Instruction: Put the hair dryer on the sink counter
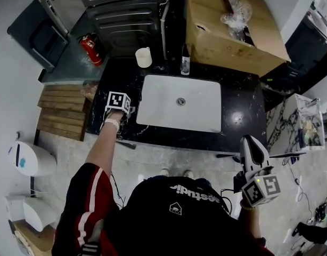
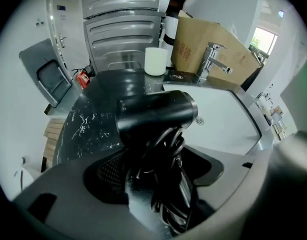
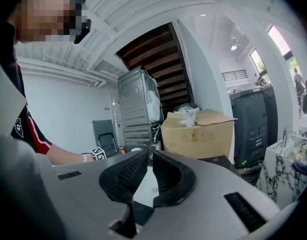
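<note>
Black marbled counter (image 1: pixel 240 108) with a white sink (image 1: pixel 179 103) sunk in it. Behind it stand a cardboard box (image 1: pixel 233 28) and stacked grey appliances.

Hair dryer (image 2: pixel 156 116): black, barrel lying crosswise over the counter's left part, just beside the sink's left edge. The handle points back toward the camera, with the cord (image 2: pixel 166 184) bunched round it. Whether the barrel rests on the stone cannot be told.

Left gripper (image 2: pixel 153 174): pointing steeply down, jaws spread wide. The dryer's handle and cord lie between them. The left pad stands clear of the handle, and the right pad does not appear to press on it.

Right gripper (image 3: pixel 148 156): held well apart from the dryer, off the counter's front right corner and roughly level. Its jaws are drawn almost together with only a thin slit left, and nothing is in it.

At the counter's back edge are a white cup (image 2: pixel 155 61), a chrome tap (image 2: pixel 211 59) and a small bottle (image 1: pixel 185 60). A red fire extinguisher (image 2: pixel 82 77) sits on the floor to the left.
</note>
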The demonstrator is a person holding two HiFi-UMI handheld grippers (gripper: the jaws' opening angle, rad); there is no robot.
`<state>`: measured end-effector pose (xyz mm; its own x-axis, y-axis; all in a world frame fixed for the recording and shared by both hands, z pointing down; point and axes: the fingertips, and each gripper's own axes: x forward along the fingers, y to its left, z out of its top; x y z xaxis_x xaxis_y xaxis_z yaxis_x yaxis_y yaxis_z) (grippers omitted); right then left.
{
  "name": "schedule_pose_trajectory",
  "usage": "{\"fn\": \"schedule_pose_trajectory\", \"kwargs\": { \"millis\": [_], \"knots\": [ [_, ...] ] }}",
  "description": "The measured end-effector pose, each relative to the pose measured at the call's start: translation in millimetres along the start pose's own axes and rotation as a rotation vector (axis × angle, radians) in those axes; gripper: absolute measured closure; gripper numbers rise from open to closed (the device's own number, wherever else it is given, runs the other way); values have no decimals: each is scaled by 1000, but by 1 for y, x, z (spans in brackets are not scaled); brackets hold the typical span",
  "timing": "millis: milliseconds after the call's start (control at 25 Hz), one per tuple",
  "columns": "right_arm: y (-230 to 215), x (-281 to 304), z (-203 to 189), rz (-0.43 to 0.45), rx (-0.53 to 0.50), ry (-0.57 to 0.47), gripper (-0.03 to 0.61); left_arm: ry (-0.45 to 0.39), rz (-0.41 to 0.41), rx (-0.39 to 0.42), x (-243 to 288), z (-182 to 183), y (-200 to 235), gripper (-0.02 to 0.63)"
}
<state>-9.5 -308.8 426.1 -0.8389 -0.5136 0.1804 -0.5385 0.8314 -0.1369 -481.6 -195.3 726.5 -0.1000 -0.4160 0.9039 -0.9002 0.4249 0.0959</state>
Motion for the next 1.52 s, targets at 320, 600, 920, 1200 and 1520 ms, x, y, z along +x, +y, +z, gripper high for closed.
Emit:
{"fn": "schedule_pose_trajectory", "kwargs": {
  "millis": [320,600,920,1200,1520],
  "knots": [
    [-6,9,9,10,-24,-3,515,-407,-65,87,-99,44,-27,284],
    [-6,23,36,29,-90,-34,515,-996,-187,355,-267,87,-130,327],
    [33,40,71,119,-158,-115,515,-1203,-204,471,-344,73,-218,464],
    [56,41,76,167,-165,-155,515,-1202,-268,387,-347,58,-250,595],
    [47,31,82,127,-136,-210,515,-1185,-327,381,-346,62,-263,595]
  ]
}}
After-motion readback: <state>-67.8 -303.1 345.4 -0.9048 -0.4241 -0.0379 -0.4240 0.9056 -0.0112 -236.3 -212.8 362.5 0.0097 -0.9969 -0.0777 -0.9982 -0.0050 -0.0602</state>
